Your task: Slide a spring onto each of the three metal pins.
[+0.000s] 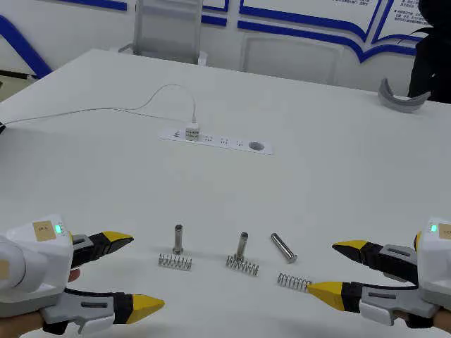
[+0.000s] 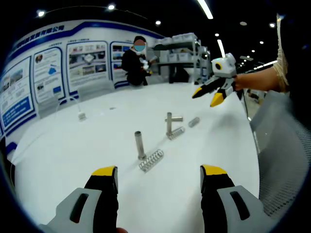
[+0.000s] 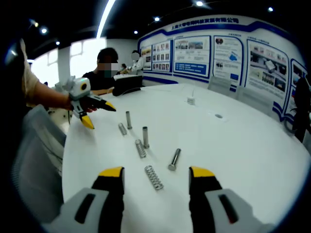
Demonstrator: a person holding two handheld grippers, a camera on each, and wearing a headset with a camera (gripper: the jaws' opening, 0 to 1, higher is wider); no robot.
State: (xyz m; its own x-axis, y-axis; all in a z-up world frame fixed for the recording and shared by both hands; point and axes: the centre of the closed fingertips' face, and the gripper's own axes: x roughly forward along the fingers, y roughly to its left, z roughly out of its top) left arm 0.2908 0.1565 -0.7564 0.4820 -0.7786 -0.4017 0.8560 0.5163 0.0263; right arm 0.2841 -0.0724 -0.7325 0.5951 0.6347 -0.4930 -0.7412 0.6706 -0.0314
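Head view: the left gripper [image 1: 144, 271] and right gripper [image 1: 323, 266] hang open and empty over the table's [image 1: 338, 162] near edge. Between them two pins [image 1: 178, 238] stand, a third pin [image 1: 283, 248] lies flat, and a spring [image 1: 175, 263] lies beside each. Left gripper view: jaws spread, pins ahead. Right gripper view: jaws spread, a spring just ahead.

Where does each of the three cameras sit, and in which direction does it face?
Head view: on the headset, facing forward and down at the white table; left gripper and right gripper show, both open.
Left gripper view: on the left gripper, facing along its own jaws toward the right gripper.
Right gripper view: on the right gripper, facing the opposite way, toward the left gripper.
Shared: all show the three pins and three springs.
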